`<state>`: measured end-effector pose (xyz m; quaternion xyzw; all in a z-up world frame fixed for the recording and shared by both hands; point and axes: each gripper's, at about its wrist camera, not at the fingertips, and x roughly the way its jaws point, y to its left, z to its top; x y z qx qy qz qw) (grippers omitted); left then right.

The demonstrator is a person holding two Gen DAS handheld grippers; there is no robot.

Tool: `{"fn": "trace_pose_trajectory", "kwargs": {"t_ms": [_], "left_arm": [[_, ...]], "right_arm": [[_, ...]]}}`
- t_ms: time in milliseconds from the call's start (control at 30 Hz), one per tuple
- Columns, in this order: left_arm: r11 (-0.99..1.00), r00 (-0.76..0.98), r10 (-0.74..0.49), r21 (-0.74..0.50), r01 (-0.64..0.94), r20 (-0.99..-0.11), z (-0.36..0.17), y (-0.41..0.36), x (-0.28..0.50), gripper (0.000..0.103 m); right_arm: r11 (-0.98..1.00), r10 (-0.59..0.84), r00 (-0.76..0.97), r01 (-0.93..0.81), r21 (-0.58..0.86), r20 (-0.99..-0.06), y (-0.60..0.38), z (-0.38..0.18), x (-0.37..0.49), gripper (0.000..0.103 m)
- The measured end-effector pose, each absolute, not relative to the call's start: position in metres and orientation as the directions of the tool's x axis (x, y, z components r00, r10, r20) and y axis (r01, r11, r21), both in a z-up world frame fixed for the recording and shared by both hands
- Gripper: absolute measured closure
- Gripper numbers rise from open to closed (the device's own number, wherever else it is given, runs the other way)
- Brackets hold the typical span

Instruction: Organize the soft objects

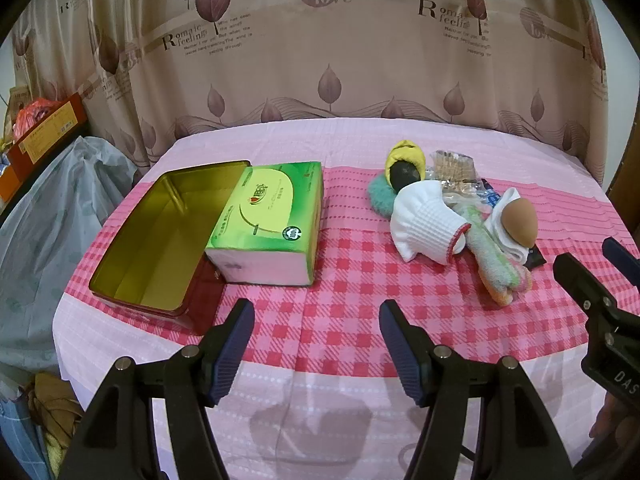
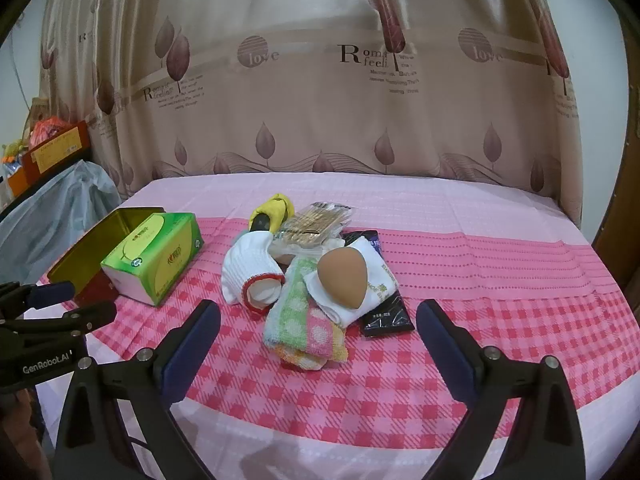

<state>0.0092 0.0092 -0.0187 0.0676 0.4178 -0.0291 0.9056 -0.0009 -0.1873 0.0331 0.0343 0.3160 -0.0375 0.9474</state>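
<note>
Hovering over the pink checked cloth (image 2: 480, 280) on the bench, both tools hang with jaws spread wide and nothing between them. The left tool (image 1: 316, 316) sits just in front of an open gold-lined tin (image 1: 148, 240), whose right end is taken up by a green tissue pack (image 1: 268, 220) resting half in, half over the rim. The right tool (image 2: 318, 320) faces a small heap of soft things: a white glove with a red cuff (image 2: 250, 276), a pastel dotted towel (image 2: 304, 332) at the front, a white sock (image 2: 360, 280) with a brown egg-shaped sponge (image 2: 344, 278) lying on top, and a yellow cloth (image 2: 276, 208) at the back. Beside the glove, the left wrist view shows a teal fluffy piece (image 1: 378, 190), possibly a scrunchie. A black packet (image 2: 386, 316) lies under the sock.
</note>
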Motion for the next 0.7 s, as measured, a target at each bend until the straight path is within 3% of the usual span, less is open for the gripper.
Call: {"fn": "trace_pose_trajectory", "kwargs": {"t_ms": [433,567,700], "left_arm": [[0.990,0.637,0.005,0.093,0.104,-0.770,-0.026,0.014,0.014,0.037],[0.991,0.633,0.008,0.092,0.100,-0.774,-0.028,0.017,0.017,0.037],[0.990,0.630,0.016,0.101,0.099,-0.776,-0.032,0.018,0.020,0.037]], "right_arm": [[0.995,-0.046,0.793,0.087,0.038,-0.607,-0.188,0.031,0.000,0.009],[0.996,-0.049,0.786,0.083,0.027,-0.616,-0.192,0.029,0.002,0.018],[0.996,-0.063,0.772,0.092,0.014,-0.633,-0.200,0.024,0.009,0.021]]}}
